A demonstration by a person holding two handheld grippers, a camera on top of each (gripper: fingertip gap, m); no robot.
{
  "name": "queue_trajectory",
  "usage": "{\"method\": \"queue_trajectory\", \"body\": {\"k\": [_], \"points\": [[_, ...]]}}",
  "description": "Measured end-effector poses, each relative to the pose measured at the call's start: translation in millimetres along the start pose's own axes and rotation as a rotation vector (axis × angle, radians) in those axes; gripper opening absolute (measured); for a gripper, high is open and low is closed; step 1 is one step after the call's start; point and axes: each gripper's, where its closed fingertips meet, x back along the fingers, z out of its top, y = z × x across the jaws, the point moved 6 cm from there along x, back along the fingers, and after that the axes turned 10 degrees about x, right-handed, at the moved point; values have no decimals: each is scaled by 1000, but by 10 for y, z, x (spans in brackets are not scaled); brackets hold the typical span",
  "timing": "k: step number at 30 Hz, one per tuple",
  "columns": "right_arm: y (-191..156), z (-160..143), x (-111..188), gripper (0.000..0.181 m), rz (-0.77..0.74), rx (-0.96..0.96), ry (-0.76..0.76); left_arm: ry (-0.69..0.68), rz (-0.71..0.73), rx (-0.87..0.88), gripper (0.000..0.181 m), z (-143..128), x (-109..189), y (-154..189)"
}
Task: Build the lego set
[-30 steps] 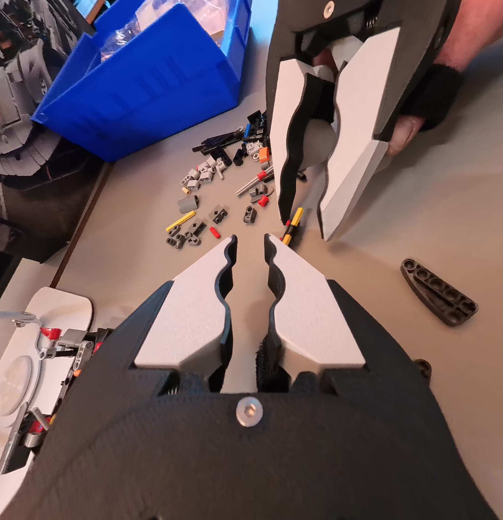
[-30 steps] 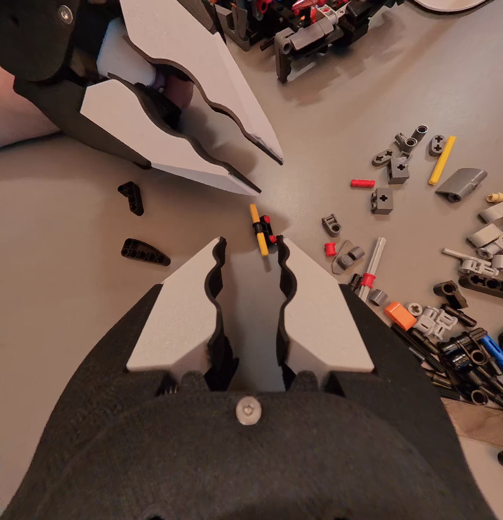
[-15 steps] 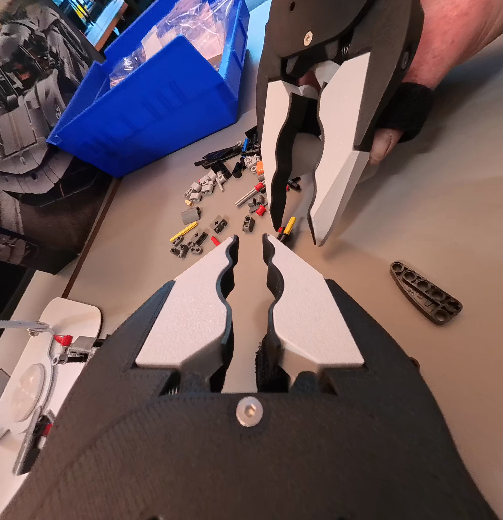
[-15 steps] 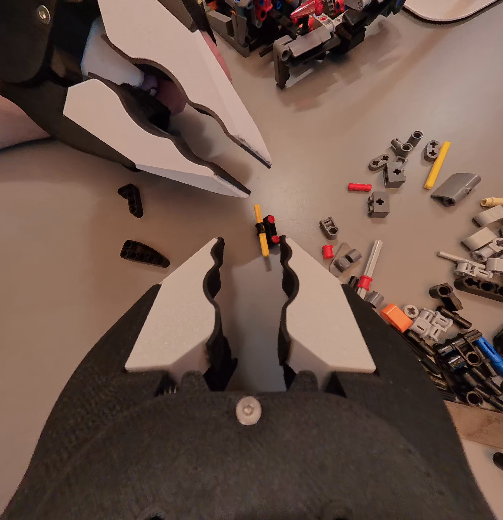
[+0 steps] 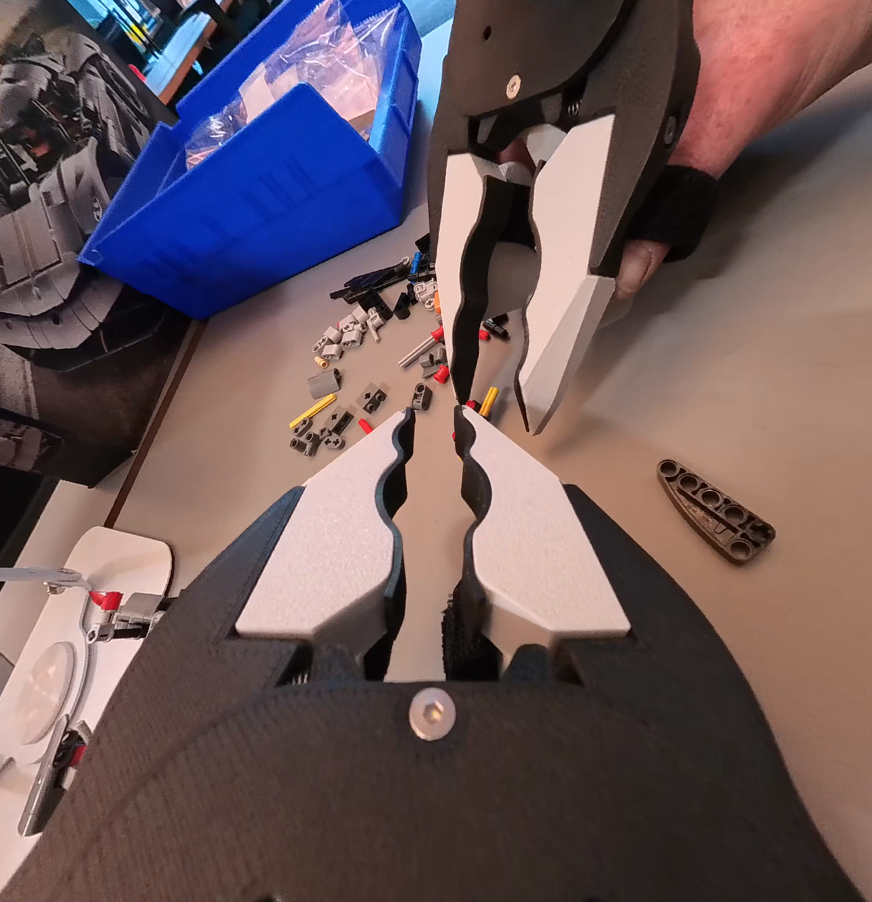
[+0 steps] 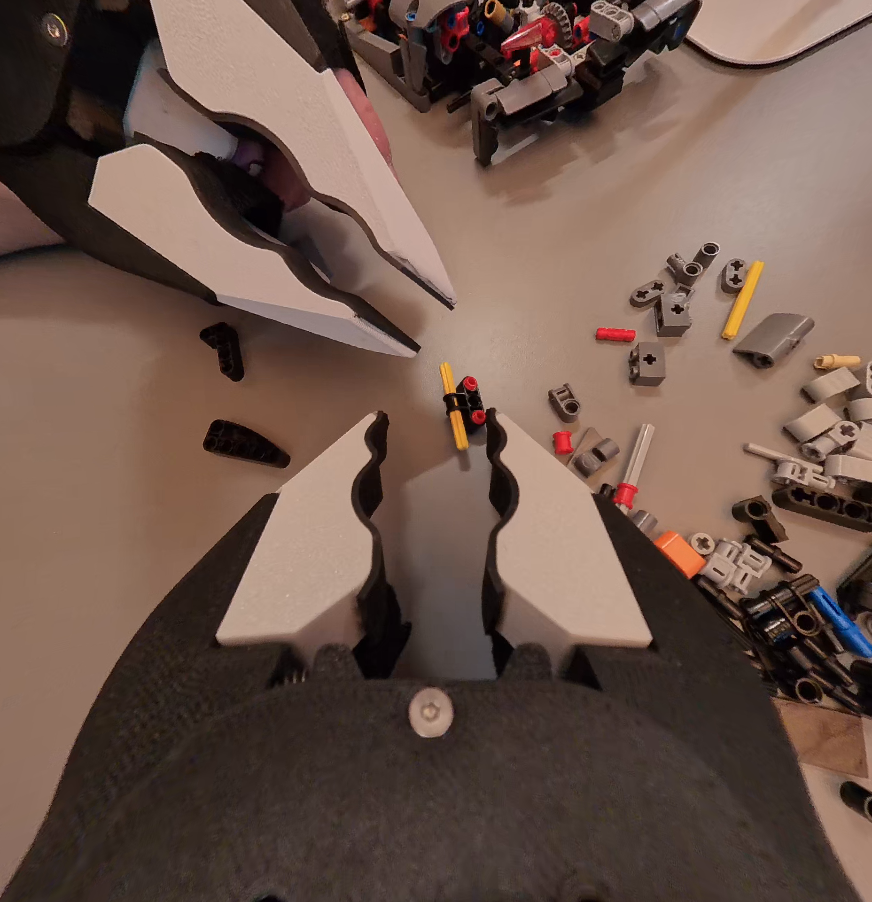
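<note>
I hold my right gripper (image 6: 436,415) and left gripper (image 6: 436,329) spread, empty, either side of the yellow axle with its black connector (image 6: 459,406), apparently to pinch it.

Left tongs (image 5: 433,415) and right tongs (image 6: 436,415) meet nearly tip to tip just above the tabletop (image 5: 717,366), both with jaws parted and empty. The right tongs angle steeply downward, a bare hand (image 5: 746,73) gripping their black body, one fingertip in a black sleeve.
</note>
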Motion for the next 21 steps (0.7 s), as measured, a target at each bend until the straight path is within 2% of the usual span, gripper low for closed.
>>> {"method": "queue_trajectory", "body": {"k": [21], "points": [[4,6,11,40,-10,2,10,-15,-3,1,14,-35,-34,-6]]}}
